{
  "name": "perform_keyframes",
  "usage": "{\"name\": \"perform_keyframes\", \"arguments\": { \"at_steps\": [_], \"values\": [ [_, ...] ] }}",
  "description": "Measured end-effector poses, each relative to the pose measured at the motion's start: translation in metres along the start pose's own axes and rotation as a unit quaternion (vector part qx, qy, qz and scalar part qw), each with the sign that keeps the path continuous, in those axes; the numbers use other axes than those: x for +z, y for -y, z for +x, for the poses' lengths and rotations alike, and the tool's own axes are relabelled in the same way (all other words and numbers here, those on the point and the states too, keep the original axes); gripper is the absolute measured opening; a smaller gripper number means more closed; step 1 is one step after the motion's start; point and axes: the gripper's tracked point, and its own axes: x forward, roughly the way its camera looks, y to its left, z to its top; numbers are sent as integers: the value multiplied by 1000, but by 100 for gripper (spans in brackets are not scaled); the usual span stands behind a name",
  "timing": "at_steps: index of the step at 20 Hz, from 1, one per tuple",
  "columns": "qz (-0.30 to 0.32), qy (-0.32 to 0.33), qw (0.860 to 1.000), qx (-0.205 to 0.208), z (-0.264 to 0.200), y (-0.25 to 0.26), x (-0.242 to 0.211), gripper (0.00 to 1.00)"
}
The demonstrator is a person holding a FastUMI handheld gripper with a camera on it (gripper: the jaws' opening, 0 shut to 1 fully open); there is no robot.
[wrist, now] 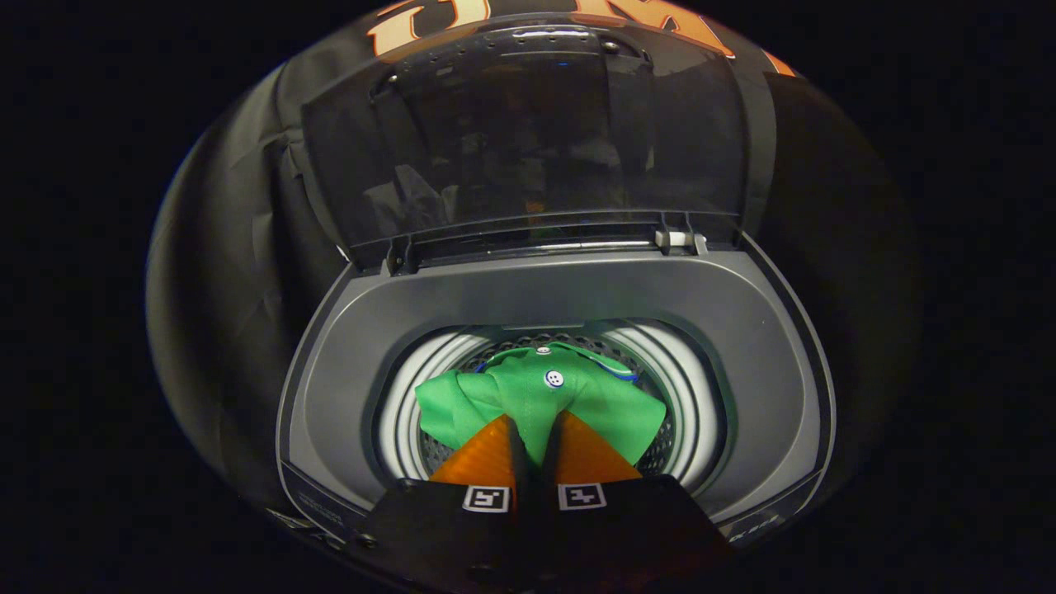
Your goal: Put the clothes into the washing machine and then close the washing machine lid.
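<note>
Over the grey top-loading washing machine, the gripper pinches the green buttoned cloth garment, which hangs just ahead, directly above the perforated drum; the dark translucent lid stands upright beyond.

a creased black cloth wall hangs behind and to both sides, dark and plain.

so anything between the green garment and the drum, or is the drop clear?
Nothing visible blocks it. The tool is shut on the green garment, which hangs over the drum opening. The lid stands raised behind, clear of the opening.
</note>
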Motion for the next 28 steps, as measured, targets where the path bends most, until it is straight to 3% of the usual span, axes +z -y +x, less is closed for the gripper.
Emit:
{"name": "perform_keyframes", "arguments": {
  "at_steps": [1,5,20,24,28],
  "values": [
    [1,-9,1000,3,0,-1,-1,9],
    [10,-23,1000,1,-4,3,-4,100],
    [2,56,998,13,-67,0,40,99],
    [-13,126,992,27,-123,-10,77,98],
    [-15,223,973,52,-195,-27,142,98]
  ]
}}
